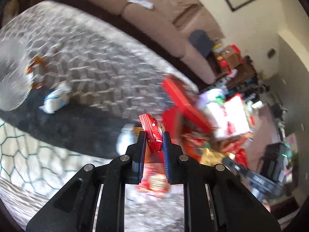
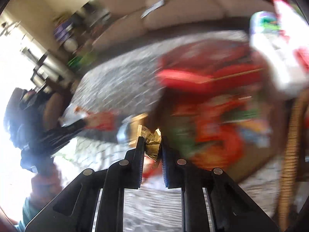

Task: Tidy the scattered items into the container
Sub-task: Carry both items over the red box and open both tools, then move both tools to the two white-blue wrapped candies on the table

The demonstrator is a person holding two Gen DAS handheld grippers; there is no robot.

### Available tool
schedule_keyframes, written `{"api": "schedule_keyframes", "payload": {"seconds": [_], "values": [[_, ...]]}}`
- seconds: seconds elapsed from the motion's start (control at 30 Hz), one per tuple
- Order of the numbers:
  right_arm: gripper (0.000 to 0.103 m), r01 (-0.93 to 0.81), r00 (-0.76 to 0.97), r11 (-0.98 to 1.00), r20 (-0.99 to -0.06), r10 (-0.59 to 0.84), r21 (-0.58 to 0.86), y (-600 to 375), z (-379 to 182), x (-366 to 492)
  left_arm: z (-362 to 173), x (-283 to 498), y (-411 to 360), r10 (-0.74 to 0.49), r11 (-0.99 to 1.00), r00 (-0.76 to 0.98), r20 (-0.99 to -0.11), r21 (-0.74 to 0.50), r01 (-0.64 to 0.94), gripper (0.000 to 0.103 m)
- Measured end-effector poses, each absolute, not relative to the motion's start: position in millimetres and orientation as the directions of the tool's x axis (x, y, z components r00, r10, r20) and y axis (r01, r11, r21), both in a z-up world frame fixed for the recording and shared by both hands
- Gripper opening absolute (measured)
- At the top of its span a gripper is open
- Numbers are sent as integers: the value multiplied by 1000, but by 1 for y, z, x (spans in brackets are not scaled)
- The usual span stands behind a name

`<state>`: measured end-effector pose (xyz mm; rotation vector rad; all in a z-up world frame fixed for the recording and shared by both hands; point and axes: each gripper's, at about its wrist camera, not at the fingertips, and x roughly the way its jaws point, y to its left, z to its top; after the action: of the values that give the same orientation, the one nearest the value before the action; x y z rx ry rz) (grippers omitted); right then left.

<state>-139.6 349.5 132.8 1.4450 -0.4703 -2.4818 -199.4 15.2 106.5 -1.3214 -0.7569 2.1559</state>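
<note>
Snack packets are what both tongs carry: the left gripper (image 1: pixel 154 135) is closed to a narrow gap on a red wrapper (image 1: pixel 153 133) with a crimped edge, pinched between its pads and standing above the patterned grey table (image 1: pixel 100 61). The right gripper (image 2: pixel 152 140) is likewise clamped on a crumpled yellowish printed packet (image 2: pixel 151 138). Ahead of both sits the red container (image 1: pixel 183 104), blurred, with colourful packets heaped in and around it. A white and blue packet (image 1: pixel 57 98) lies apart on the table. A beige sofa (image 1: pixel 164 13) stands behind.
</note>
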Motion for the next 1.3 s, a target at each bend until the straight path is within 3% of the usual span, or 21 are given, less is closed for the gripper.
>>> {"api": "schedule_keyframes", "payload": {"seconds": [0.13, 0.33, 0.47, 0.6, 0.7, 0.77, 0.83, 0.9, 1.0, 1.1, 1.3], "values": [[15, -86, -512, -939, -823, -244, 332, 405, 127, -135, 137, -194, 64, 680, -716, -403, -613, -673, -185, 16], [15, -146, -473, -947, -861, -187, 286, 426, 96, -137, 115, -195, 144, 659, -746, -346, -668, -638, -190, 16], [15, -188, -498, -951, -858, -124, 246, 431, 86, -142, 90, -199, 175, 578, -813, -369, -728, -553, -182, 16], [17, -176, -463, -967, -882, -83, 184, 419, 63, -156, 67, -208, 211, 424, -902, -334, -842, -362, -235, 21], [17, -148, -440, -968, -890, -121, 205, 409, 57, -169, 66, -210, 226, 419, -898, -308, -854, -340, -277, 23], [17, -148, -450, -960, -881, -149, 238, 404, 58, -176, 75, -208, 225, 430, -895, -331, -840, -349, -279, 29], [25, -173, -436, -961, -892, -120, 214, 403, 57, -179, 85, -205, 217, 437, -893, -354, -827, -353, -279, 39], [35, -182, -440, -961, -891, -109, 207, 407, 59, -177, 95, -203, 206, 464, -880, -356, -811, -377, -289, 40], [38, -160, -462, -964, -879, -117, 212, 415, 73, -166, 112, -198, 174, 498, -864, -378, -781, -408, -294, 42], [43, -145, -471, -976, -879, -77, 163, 418, 91, -150, 127, -195, 133, 502, -864, -407, -763, -419, -279, 52], [46, 15, -510, -940, -806, -300, 340, 377, 122, -123, 106, -192, 45, 410, -911, -433, -803, -381, -157, 56]]}}
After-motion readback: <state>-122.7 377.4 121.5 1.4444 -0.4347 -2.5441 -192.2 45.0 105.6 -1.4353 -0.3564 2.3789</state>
